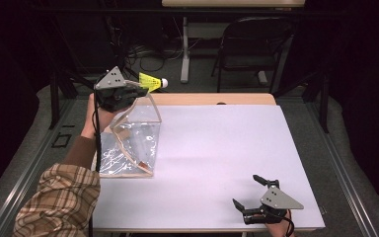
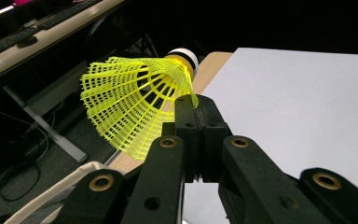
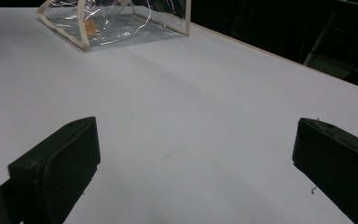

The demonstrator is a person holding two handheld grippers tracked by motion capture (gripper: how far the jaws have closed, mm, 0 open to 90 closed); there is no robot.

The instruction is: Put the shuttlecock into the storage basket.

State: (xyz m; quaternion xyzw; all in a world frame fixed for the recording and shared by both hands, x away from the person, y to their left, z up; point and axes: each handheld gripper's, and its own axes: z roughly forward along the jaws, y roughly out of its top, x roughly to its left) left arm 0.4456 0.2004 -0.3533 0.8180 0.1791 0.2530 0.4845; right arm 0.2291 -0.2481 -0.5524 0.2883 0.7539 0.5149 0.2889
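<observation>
Left tool (image 2: 196, 100) pinches my shuttlecock's (image 2: 135, 100) skirt edge above the bag (image 1: 135, 133), right tool (image 1: 250, 191) wide on the surface (image 1: 217, 148). I should lower it cork-first into the bag's mouth, keeping the thin grip steady.

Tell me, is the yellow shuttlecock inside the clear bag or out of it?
Out. The left gripper pinches the shuttlecock by its skirt edge, held above the clear bag.

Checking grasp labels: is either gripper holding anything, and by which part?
The left gripper is shut on the yellow shuttlecock, pinching the rim of its mesh skirt, cork end pointing away. The right gripper is open over the table, holding nothing.
</observation>
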